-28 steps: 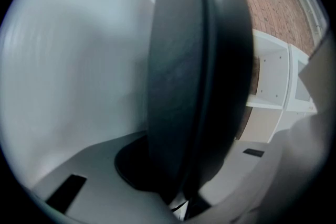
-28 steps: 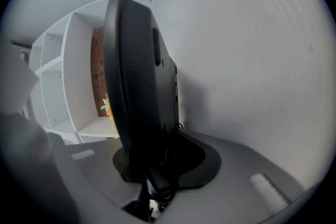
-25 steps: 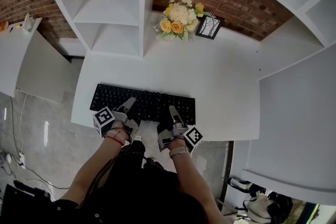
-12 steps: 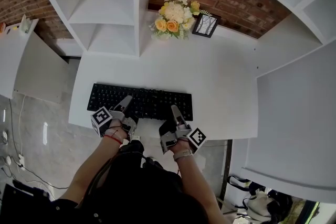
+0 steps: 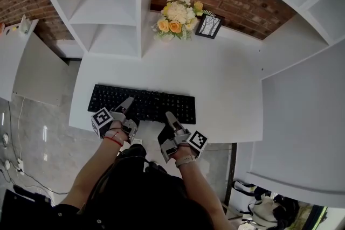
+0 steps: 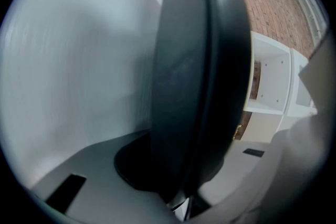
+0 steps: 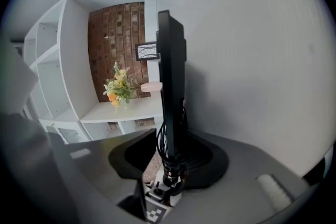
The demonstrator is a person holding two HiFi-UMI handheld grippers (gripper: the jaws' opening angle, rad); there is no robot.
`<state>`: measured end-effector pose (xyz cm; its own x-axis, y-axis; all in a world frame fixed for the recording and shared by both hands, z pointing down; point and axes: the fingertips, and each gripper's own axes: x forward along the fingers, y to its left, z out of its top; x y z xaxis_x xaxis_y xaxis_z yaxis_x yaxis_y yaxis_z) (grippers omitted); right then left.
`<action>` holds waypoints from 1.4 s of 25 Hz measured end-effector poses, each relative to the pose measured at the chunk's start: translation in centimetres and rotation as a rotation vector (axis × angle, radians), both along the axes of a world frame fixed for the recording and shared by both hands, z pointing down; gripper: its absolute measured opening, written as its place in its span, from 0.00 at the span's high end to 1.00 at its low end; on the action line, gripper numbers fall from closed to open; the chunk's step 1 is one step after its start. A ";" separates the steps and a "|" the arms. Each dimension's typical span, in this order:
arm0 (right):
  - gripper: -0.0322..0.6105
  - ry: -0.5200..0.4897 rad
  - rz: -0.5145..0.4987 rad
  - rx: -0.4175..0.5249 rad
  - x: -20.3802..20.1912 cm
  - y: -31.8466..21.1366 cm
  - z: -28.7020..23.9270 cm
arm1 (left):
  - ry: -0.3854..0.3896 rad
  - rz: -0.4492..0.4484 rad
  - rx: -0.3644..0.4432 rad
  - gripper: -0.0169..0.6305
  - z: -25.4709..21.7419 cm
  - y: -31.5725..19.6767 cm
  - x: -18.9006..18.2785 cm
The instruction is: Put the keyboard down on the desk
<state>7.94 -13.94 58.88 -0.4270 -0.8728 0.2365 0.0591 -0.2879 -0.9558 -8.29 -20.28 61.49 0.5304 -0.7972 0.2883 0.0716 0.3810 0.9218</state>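
Resting flat on the desk [image 5: 215,89], the keyboard [image 5: 143,104] runs left to right along the near edge. Left gripper [image 5: 128,106] clamps its near rim. Right gripper [image 5: 170,118] is released, its jaws having just been closing partway, with the keyboard's edge between them untouched. Left is the nearer.
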 end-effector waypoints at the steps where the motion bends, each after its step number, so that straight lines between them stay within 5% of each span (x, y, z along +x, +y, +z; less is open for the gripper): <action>1: 0.73 -0.011 0.016 0.000 0.1 0.0 0.0 | 0.005 0.004 0.005 0.86 0.0 -0.1 0.0; 13: 0.77 -0.078 0.163 -0.011 1.0 -0.8 0.4 | 0.068 0.172 0.127 0.82 -1.8 2.1 0.6; 20: 0.80 -0.081 0.194 -0.033 1.2 -1.2 0.3 | -0.014 0.374 0.269 0.82 -3.0 4.4 1.1; 27: 0.80 -0.073 0.192 -0.040 1.3 -1.5 0.3 | -0.233 0.688 0.495 0.82 -4.5 7.1 3.6; 35: 0.80 -0.069 0.186 -0.044 1.2 -1.6 0.3 | -0.828 0.875 0.683 0.99 -3.5 7.1 4.0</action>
